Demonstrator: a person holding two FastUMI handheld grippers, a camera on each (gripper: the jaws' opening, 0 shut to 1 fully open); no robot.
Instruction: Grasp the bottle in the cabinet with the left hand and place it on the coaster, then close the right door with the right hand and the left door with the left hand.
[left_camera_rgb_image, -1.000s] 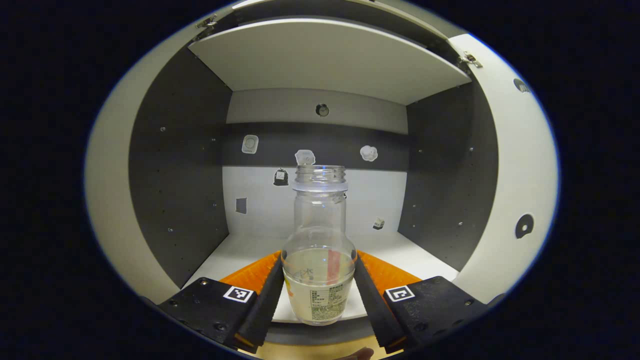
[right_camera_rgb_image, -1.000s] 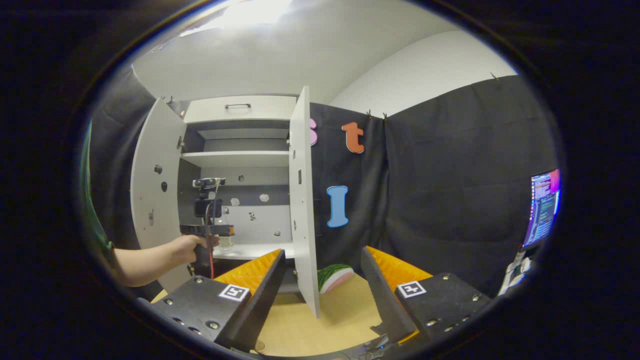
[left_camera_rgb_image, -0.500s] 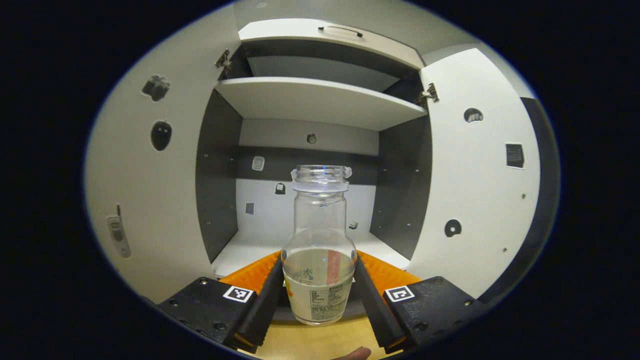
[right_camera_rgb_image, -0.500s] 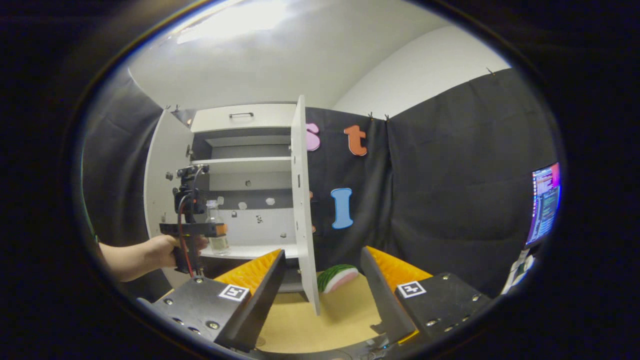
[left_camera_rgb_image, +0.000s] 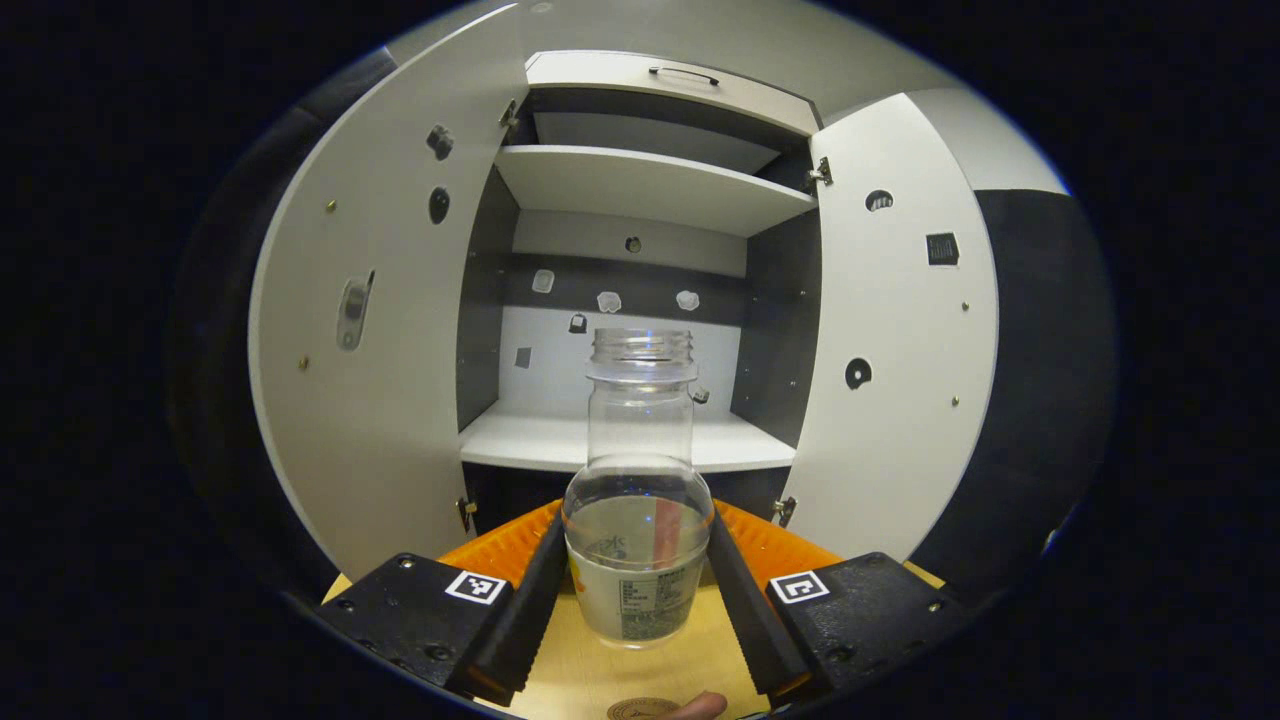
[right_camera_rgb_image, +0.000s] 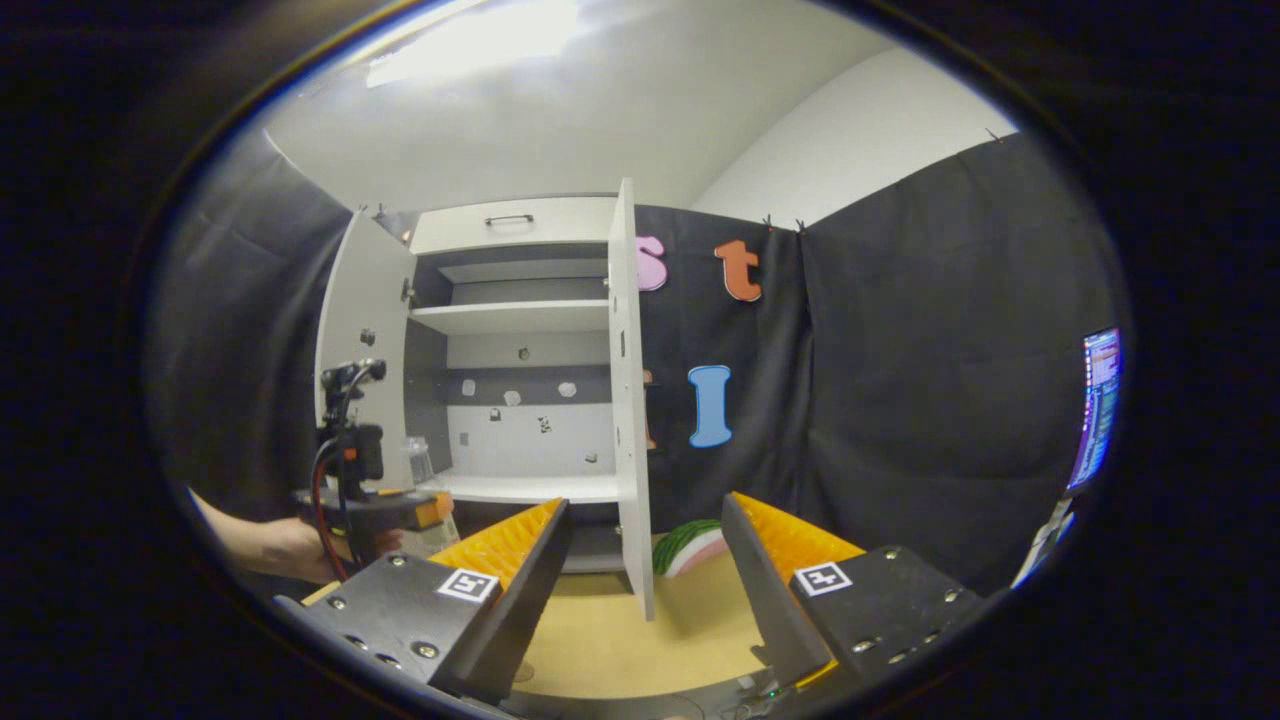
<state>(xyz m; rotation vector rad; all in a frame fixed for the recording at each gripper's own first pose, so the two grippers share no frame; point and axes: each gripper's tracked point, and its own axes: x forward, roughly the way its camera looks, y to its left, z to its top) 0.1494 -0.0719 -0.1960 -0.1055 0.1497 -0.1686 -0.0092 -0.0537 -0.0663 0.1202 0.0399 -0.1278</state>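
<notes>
- The left gripper (left_camera_rgb_image: 638, 590) is clamped on the bottle (left_camera_rgb_image: 638, 500), one finger pressed against each side of its wide lower body, where the label sits.
- The bottle is upright, clear and uncapped, with a little liquid in its lower part. It hangs in the air over the table (left_camera_rgb_image: 640, 665), out in front of the cabinet (left_camera_rgb_image: 640, 180).
- Judged from that: it is probably light and stiff, plastic or glass I cannot tell. The walls look smooth, so it may slip if the grip eases. With the mouth open, any tilt risks a spill, so it should be kept plumb.
- The low hold is sensible: the body is the broadest, straightest part, while the narrow neck above would give the pads less to bite on.
- At the bottom edge of the left gripper view a round brown disc (left_camera_rgb_image: 640, 710) shows on the table, likely the coaster, partly cut off; a fingertip touches it.
- The right gripper (right_camera_rgb_image: 645, 580) has its fingers spread wide with nothing between them, low over the table.
- In the right gripper view, a hand (right_camera_rgb_image: 285, 548) carries the left gripper with the bottle off to the left, in front of the left door (right_camera_rgb_image: 365, 330).
- Farther back, the right door (right_camera_rgb_image: 628, 400) stands wide open edge-on, with a melon-slice toy (right_camera_rgb_image: 690, 545) on the table behind it.
- Both doors are open, and the lower shelf (left_camera_rgb_image: 560, 445) now stands bare.
</notes>
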